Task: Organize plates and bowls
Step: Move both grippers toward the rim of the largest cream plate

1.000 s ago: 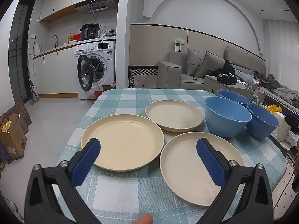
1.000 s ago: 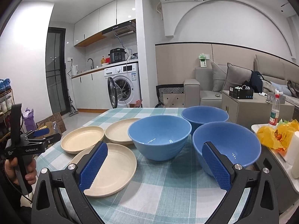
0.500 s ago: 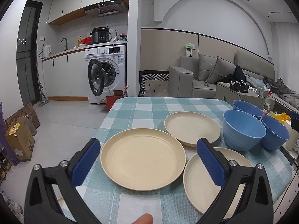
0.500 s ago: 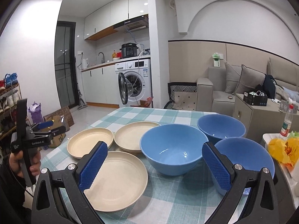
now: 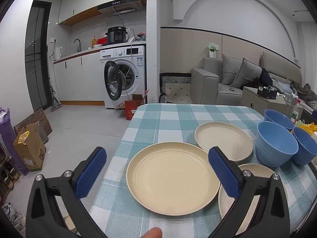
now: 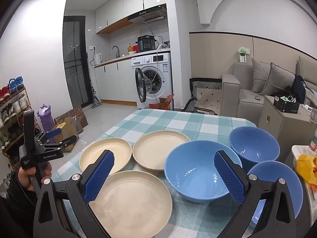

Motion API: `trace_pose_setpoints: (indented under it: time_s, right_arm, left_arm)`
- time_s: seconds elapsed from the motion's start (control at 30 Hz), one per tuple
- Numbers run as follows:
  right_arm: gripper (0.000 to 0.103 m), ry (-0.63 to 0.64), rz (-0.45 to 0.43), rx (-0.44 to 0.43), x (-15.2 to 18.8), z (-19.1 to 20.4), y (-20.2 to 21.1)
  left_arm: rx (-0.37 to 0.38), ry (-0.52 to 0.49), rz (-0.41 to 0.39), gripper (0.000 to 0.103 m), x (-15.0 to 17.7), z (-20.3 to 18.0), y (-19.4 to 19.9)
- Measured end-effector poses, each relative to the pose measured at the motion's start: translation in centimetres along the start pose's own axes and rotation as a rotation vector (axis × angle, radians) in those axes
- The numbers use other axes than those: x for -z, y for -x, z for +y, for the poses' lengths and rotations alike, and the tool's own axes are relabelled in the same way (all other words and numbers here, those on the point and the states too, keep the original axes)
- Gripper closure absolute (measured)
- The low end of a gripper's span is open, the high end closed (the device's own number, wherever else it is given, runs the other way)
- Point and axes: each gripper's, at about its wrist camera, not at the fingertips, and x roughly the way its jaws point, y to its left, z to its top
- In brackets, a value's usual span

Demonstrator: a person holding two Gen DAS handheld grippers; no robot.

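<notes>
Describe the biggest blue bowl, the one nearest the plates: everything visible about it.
The big bowl is plain matte blue, probably plastic, round with a deep smooth inside that catches small light glints; the left view shows faint ribs round its outer wall. It stands upright and empty on the checked cloth, right of the cream plates, with two smaller blue bowls close on its other side. Whether they touch is unclear. No tool touches it.

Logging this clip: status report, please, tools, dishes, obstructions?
Left tool open, empty; right tool open, empty. Three cream plates and three blue bowls unstacked on checked table. Nothing blocking.
</notes>
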Motion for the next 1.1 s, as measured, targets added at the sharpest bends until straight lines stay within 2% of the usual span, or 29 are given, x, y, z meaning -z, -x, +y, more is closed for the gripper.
trace_pose_setpoints:
  time_s: [0.4, 0.73, 1.0, 1.1]
  right_arm:
    - [0.000, 0.004, 0.060, -0.084, -2.9, 2.9, -5.6]
    - [0.000, 0.054, 0.122, -0.130, -4.0, 6.9, -10.8]
    - [0.000, 0.055, 0.204, -0.163, -2.5, 9.1, -15.5]
    - [0.000, 0.062, 0.243, -0.181, -1.6, 9.9, -17.1]
  left_arm:
    - [-0.065, -0.029, 0.040, 0.000, -0.6, 1.6, -2.1]
    - [-0.059, 0.001, 0.111, 0.000, 0.5, 3.5, -4.2]
    - [-0.077, 0.034, 0.171, 0.000, 1.6, 4.4, -5.9]
    - [-0.063, 0.031, 0.191, 0.000, 2.1, 4.4, -6.6]
